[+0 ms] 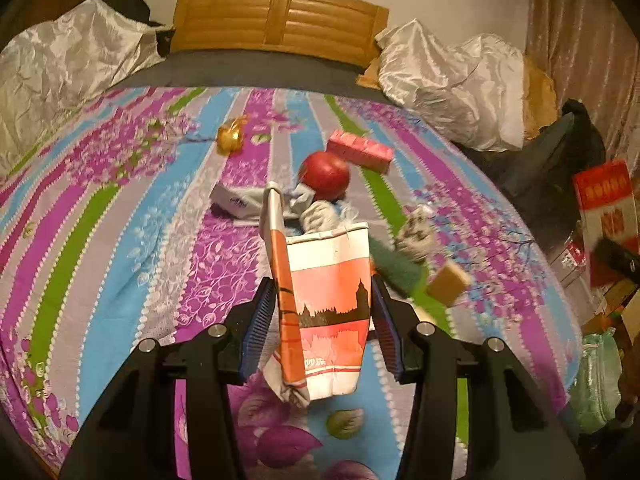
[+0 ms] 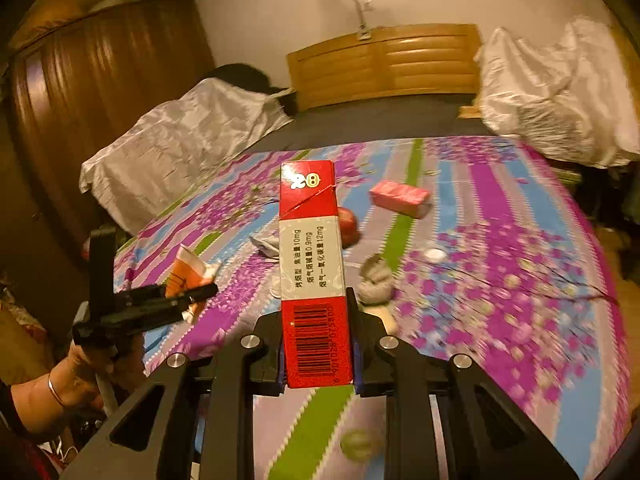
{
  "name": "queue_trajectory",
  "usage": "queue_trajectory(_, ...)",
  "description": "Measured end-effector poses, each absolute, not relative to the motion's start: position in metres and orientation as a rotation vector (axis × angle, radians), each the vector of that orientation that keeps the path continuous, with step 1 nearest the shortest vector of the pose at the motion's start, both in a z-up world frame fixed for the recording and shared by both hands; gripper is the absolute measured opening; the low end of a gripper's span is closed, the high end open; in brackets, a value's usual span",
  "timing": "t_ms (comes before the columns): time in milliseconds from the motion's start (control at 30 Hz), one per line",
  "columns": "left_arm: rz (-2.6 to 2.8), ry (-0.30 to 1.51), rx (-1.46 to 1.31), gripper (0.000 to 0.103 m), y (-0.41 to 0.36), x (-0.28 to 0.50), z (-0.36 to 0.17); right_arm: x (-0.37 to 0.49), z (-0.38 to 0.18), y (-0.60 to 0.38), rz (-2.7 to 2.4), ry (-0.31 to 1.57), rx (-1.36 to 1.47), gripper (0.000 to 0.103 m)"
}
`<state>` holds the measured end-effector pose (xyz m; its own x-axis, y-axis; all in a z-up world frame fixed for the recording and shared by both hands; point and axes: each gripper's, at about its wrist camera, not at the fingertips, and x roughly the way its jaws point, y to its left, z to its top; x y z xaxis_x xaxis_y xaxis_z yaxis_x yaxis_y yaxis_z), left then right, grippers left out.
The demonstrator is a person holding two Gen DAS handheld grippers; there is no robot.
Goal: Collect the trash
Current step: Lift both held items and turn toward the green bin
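Note:
My left gripper is shut on an orange and white paper bag, held upright above the flowered bedspread. My right gripper is shut on a long red and white cigarette carton, lifted over the bed. The right wrist view also shows the paper bag in the left gripper at the left. On the bed lie a red apple, a pink box, a gold wrapper, a white packet, crumpled grey paper and a green sponge.
A wooden headboard and silvery covered piles stand at the far end. Bags and boxes crowd the floor at the bed's right. A dark wardrobe stands left. A person's hand holds the left gripper's handle.

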<state>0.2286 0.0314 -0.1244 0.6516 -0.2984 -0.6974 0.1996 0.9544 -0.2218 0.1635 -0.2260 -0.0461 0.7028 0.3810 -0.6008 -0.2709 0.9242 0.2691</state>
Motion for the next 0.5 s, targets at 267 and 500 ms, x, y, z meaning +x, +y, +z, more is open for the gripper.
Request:
queue_trajectory(267,-0.357,0.779,-0.064,0.046,0.000,0.200,-0.095,0.093,-0.038,-0.244,0.263,0.703,0.176,0.024)
queue_trajectory(500,-0.474,0.775,0.001,0.046,-0.046,0.168,-0.086,0.037,-0.046,-0.266,0.157,0.714,0.179,0.024)
